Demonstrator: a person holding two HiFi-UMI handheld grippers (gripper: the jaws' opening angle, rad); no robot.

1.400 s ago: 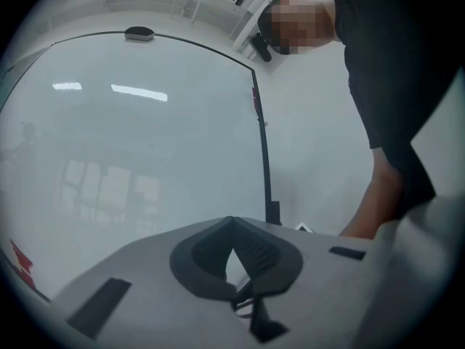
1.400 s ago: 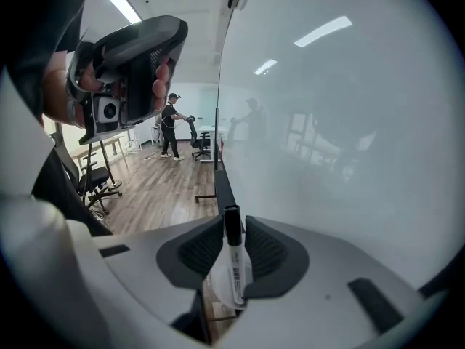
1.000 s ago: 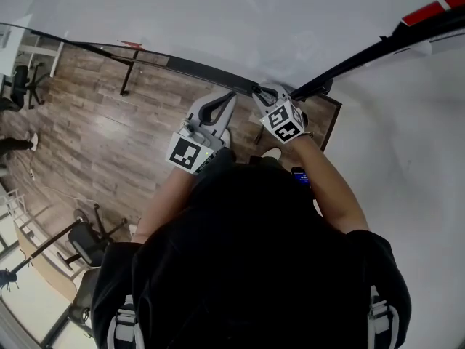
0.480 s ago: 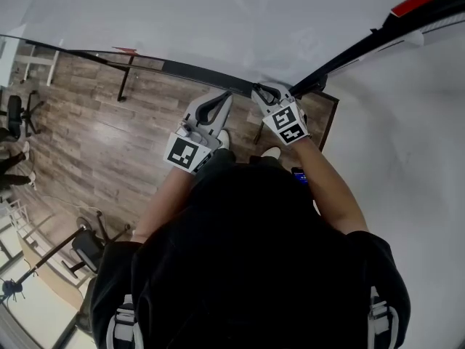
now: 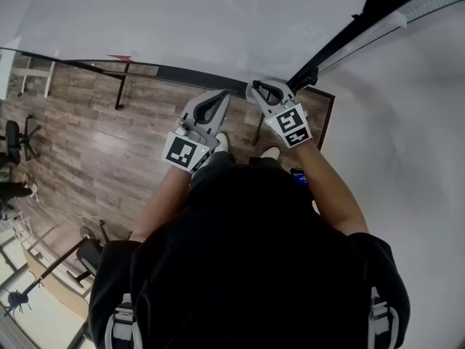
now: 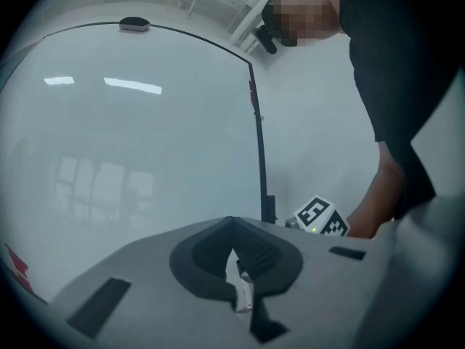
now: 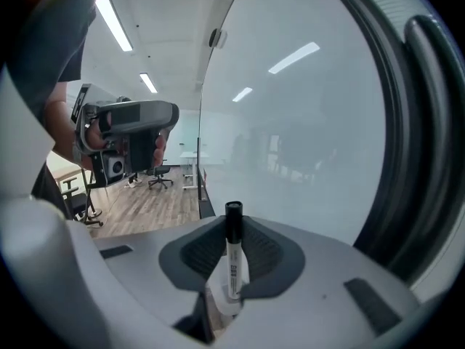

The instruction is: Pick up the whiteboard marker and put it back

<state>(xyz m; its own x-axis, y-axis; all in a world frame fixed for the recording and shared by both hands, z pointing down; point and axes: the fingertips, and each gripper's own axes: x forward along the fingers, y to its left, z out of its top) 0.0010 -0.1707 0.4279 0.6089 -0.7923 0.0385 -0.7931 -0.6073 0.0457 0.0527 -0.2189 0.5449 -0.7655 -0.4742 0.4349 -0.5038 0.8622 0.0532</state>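
Note:
A whiteboard marker (image 7: pixel 233 257) with a white barrel and black cap stands upright between the jaws of my right gripper (image 7: pixel 231 227), which is shut on it, cap toward the tips. In the head view this right gripper (image 5: pixel 260 89) hovers close to the whiteboard (image 5: pixel 182 20), just above its dark bottom edge (image 5: pixel 174 69); the marker is not visible there. Beside it on the left, my left gripper (image 5: pixel 218 97) points level at the board. Its jaws meet at the tips (image 6: pixel 232 222) and hold nothing.
The whiteboard's black side frame (image 5: pixel 341 42) runs up to the right, with a white wall (image 5: pixel 407 158) beyond it. Wooden floor (image 5: pixel 94 144) and office chairs (image 5: pixel 18 140) lie below on the left. The left gripper (image 7: pixel 131 122) shows in the right gripper view.
The right gripper has risen a little along the whiteboard with the marker and tilted. The left gripper has stayed where it was.

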